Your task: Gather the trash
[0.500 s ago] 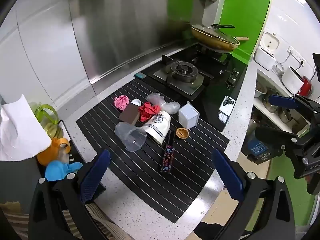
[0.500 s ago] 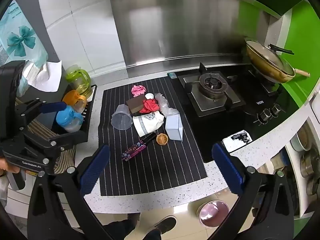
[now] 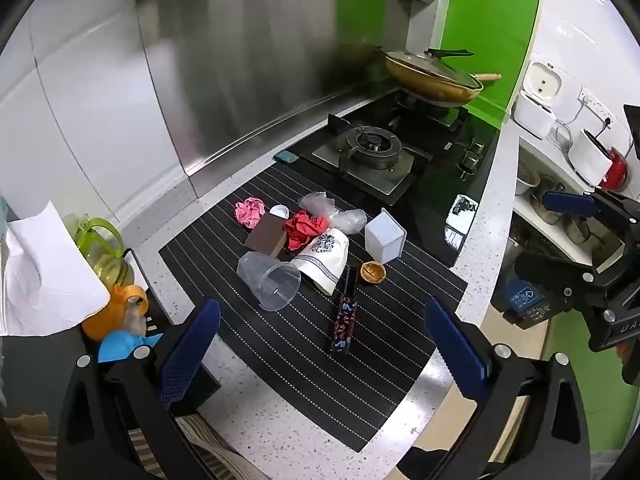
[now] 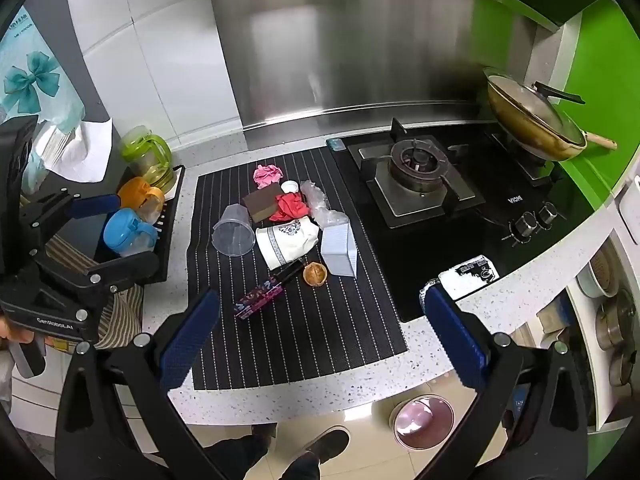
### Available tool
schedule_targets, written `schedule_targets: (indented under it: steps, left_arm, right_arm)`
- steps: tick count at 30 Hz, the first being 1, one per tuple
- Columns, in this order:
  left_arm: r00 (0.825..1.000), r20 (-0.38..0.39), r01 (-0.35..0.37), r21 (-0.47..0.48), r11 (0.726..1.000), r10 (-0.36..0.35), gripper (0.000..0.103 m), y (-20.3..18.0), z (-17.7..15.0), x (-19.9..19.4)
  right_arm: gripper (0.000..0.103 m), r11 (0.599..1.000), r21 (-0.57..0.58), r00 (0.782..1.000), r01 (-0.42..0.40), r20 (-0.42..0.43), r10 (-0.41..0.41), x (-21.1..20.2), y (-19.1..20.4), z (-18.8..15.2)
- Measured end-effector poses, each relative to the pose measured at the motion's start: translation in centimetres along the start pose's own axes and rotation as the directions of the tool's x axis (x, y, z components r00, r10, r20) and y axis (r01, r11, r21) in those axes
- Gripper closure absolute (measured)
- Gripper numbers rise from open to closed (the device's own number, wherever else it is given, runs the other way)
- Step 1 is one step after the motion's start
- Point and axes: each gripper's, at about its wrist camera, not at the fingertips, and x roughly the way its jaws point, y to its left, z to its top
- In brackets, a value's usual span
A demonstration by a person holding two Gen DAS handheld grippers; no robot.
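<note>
Both tools, left (image 3: pixel 322 342) and right (image 4: pixel 320 338), hang spread and empty. The clear cup (image 3: pixel 269 280), left of the white pouch (image 3: pixel 325 258), looks light, thin, crushable; its rim suits pinching.

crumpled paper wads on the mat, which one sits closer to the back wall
The pink wad, alone at the mat's far end; the red wad lies nearer, against the brown block.

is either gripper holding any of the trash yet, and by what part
Nothing is held. The left gripper and the right gripper both hover above the counter with jaws wide open and empty; the trash lies untouched on the striped mat.
</note>
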Motion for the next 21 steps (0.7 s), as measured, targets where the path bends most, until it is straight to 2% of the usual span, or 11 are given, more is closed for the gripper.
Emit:
schedule_targets:
  steps: [21]
  left_arm:
    - [1.000,-0.011,-0.006,0.002,1.000,0.006,0.005,-0.17,-0.51,-0.15]
  right_arm:
    - [0.003,1.000,0.006,1.000,0.001,-0.015,-0.001,0.55,0.39,0.06]
